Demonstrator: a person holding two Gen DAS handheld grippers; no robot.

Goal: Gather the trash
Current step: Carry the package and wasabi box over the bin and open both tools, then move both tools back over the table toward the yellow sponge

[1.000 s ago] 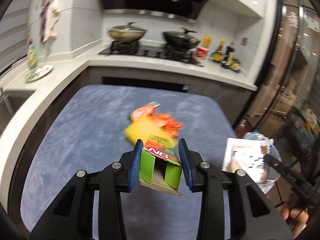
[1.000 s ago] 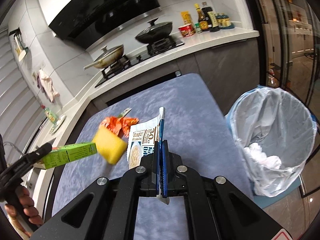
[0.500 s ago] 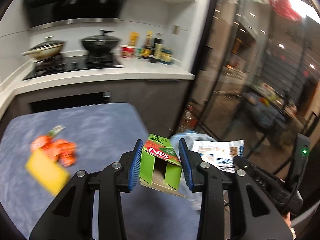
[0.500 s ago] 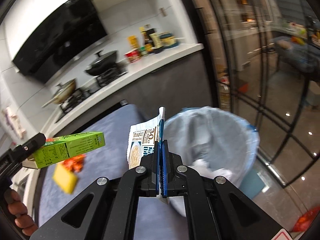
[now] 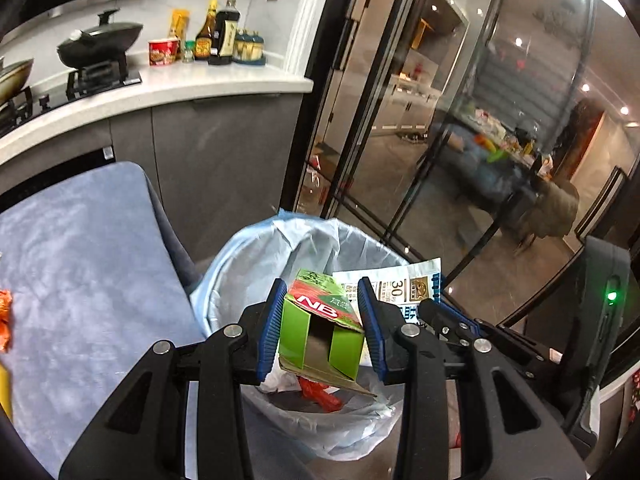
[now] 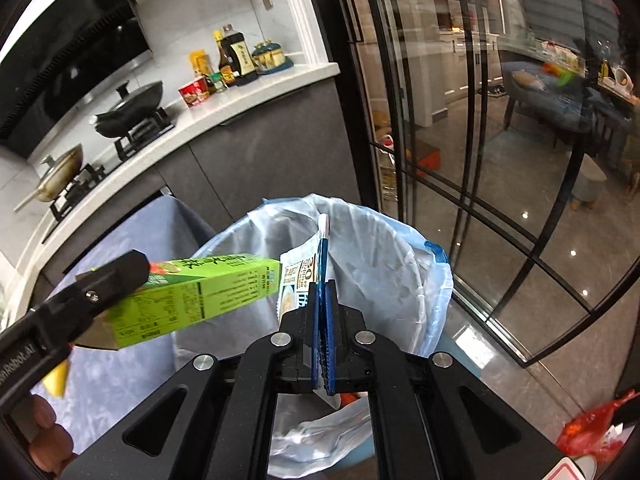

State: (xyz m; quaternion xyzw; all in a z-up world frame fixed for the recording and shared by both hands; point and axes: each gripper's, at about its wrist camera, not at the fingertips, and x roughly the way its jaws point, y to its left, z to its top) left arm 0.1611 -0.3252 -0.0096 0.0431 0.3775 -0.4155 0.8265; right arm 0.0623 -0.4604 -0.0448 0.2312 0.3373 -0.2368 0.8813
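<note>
My left gripper (image 5: pixel 322 316) is shut on a green carton (image 5: pixel 316 334) with an open end and holds it over the trash bin (image 5: pixel 248 256), lined with a pale blue bag. The carton also shows in the right wrist view (image 6: pixel 192 294). My right gripper (image 6: pixel 323 300) is shut on a flat white food packet (image 6: pixel 298 276) and holds it upright above the same bin (image 6: pixel 384 256). The packet also shows in the left wrist view (image 5: pixel 404 286), just right of the carton. White and red trash lies inside the bin.
A blue-covered table (image 5: pixel 80 264) stands left of the bin, with orange wrappers (image 5: pixel 5 320) and a yellow item (image 5: pixel 5 392) at its left edge. The kitchen counter (image 5: pixel 180 84) with stove and bottles is behind. Glass doors (image 6: pixel 480 140) stand right of the bin.
Both grippers swung right from over the table to above the bin, each still holding its item. The bin now sits directly below them.
</note>
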